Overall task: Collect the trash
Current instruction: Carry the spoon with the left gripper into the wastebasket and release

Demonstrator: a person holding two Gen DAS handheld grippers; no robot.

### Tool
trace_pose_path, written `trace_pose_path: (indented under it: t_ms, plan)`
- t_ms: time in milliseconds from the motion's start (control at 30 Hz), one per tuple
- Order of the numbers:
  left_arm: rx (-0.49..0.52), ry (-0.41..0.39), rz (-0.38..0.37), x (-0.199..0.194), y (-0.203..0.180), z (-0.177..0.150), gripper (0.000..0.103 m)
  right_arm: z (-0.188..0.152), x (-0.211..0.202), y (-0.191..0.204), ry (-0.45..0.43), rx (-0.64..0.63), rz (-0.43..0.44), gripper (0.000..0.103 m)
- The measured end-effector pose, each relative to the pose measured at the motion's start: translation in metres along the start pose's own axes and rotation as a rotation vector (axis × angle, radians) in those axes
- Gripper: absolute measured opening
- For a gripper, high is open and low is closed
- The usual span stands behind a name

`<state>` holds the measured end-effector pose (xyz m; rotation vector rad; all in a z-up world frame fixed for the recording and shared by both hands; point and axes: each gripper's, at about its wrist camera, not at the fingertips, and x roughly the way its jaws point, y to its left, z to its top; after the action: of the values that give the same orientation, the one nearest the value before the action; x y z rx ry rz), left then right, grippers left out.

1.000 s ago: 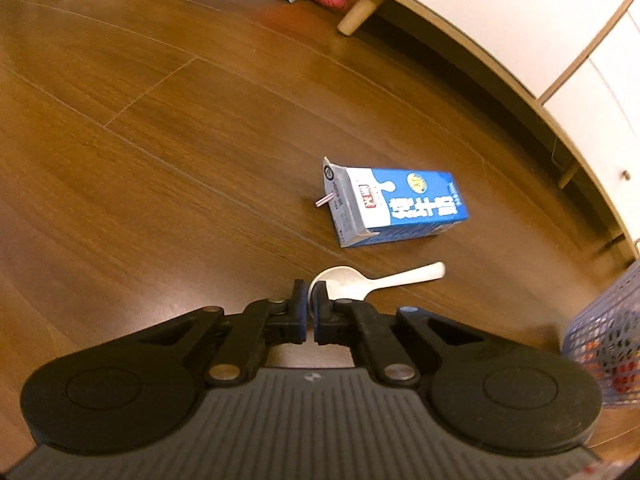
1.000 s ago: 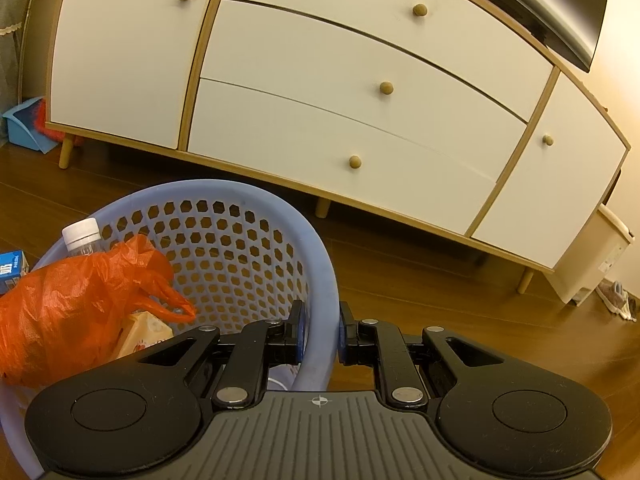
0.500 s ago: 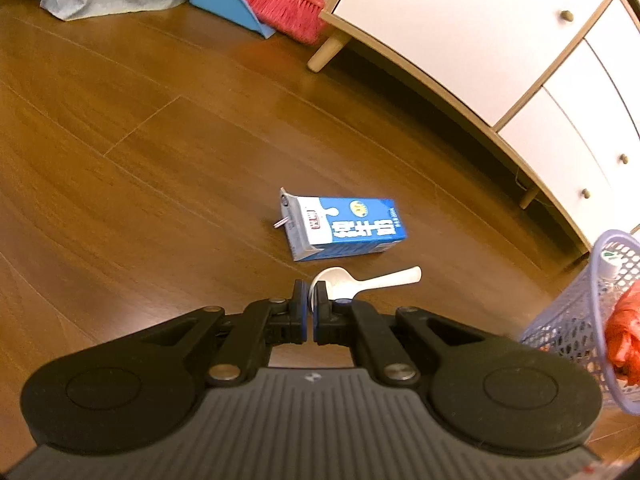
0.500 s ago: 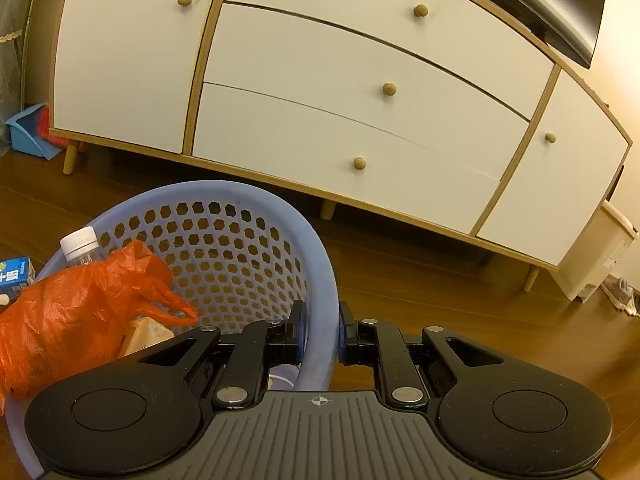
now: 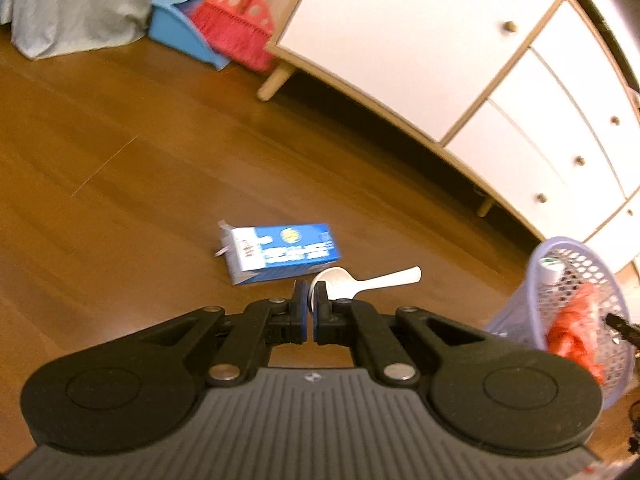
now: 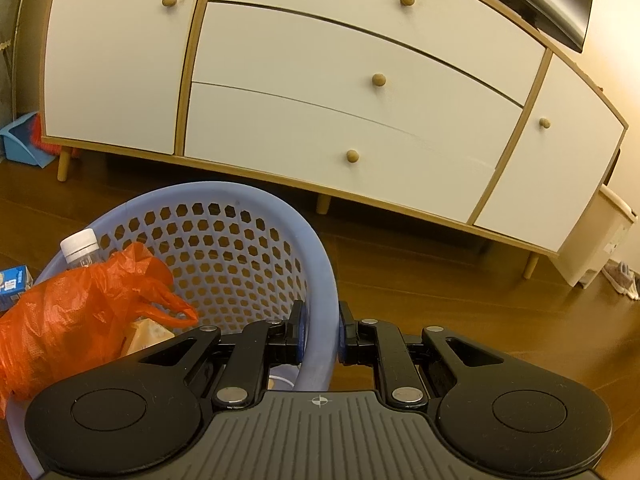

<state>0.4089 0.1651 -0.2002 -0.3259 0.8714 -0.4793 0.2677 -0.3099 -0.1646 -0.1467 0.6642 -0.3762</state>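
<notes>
Gripping the white spoon (image 5: 336, 282) by its bowl, our left gripper (image 5: 308, 300) is nearly closed above the floor (image 5: 120, 200). Just beyond lies a blue milk carton (image 5: 280, 250) on its side. Only the right view shows our right gripper (image 6: 319, 330) clamped on the lavender basket (image 6: 320, 280) rim, an orange bag (image 6: 68, 312) and bottle (image 6: 80, 246) inside; a white dresser (image 6: 320, 80) stands behind.
</notes>
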Motion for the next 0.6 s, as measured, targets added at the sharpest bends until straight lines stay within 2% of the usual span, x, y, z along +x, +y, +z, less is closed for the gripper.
trace_pose_path:
  t_ms: [300,600]
  plan:
    - [0.052,-0.045,-0.137,-0.012,-0.066,0.01,0.0,-0.001,-0.003,0.003,0.0,0.008,0.003,0.011]
    - [0.101,-0.049,-0.267,0.001,-0.132,0.013,0.0,-0.002,-0.003,0.0,0.001,0.012,0.008,0.011]
